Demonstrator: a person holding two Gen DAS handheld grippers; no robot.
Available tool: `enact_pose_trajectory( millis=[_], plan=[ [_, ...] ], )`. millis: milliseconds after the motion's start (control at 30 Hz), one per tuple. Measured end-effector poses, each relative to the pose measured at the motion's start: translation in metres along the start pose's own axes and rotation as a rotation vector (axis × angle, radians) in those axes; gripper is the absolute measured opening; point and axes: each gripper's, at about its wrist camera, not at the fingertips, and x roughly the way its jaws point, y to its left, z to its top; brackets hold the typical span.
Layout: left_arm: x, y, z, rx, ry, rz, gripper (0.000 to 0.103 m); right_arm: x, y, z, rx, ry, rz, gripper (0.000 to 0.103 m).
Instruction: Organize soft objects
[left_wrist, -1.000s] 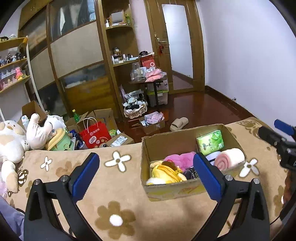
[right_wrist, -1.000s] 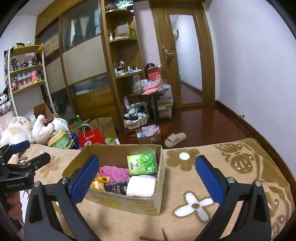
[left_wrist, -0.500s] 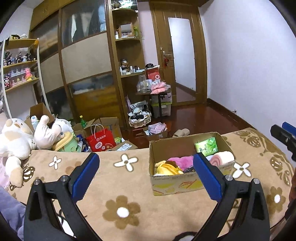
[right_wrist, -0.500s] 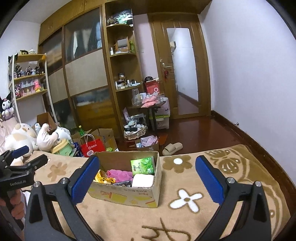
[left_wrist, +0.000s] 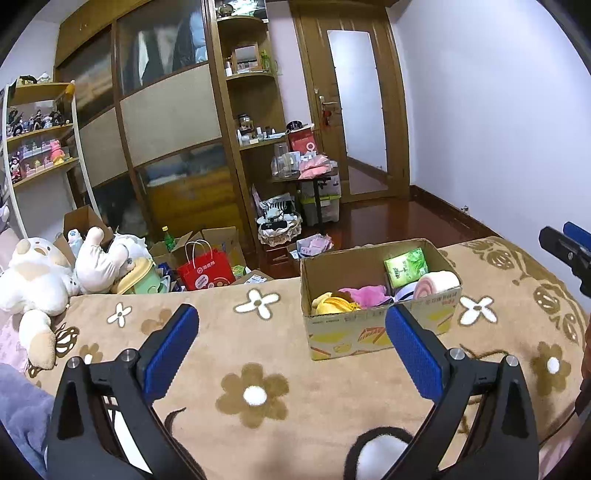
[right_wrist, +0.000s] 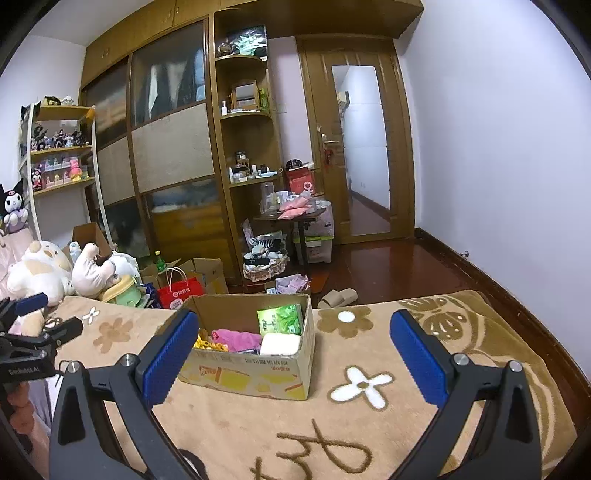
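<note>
A cardboard box (left_wrist: 380, 332) stands on the tan flower blanket (left_wrist: 251, 395). It holds a yellow cloth (left_wrist: 332, 301), a pink cloth (left_wrist: 365, 294), a green tissue pack (left_wrist: 406, 266) and a pink-white rolled towel (left_wrist: 437, 282). The box also shows in the right wrist view (right_wrist: 255, 374). My left gripper (left_wrist: 291, 347) is open and empty, held back from the box. My right gripper (right_wrist: 293, 350) is open and empty, above the blanket in front of the box.
White plush toys (left_wrist: 40, 277) lie at the blanket's left edge. A red paper bag (left_wrist: 205, 273) and cardboard boxes sit on the floor beyond. A wooden wardrobe (left_wrist: 166, 122), a shelf and a door stand at the back. A slipper (right_wrist: 338, 297) lies on the floor.
Both grippers have pulled back and risen from the box, so it looks smaller and farther. Both stay open and empty.
</note>
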Motion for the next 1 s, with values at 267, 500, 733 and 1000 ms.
enact_pose_trajectory(
  millis=[267,500,733,1000],
  plan=[
    [0.011,0.005,-0.003,-0.026,0.011,0.009,0.100,0.007,-0.001,-0.010,-0.025,0.019,-0.006,0.103],
    [0.016,0.005,-0.005,-0.024,0.001,0.014,0.100,0.018,-0.001,-0.018,-0.030,0.039,-0.011,0.103],
    [0.018,0.002,-0.008,-0.018,-0.018,-0.001,0.100,0.024,0.001,-0.023,-0.025,0.053,-0.006,0.103],
    [0.018,-0.007,-0.011,0.017,-0.024,0.007,0.100,0.028,0.004,-0.026,-0.031,0.065,-0.011,0.103]
  ],
)
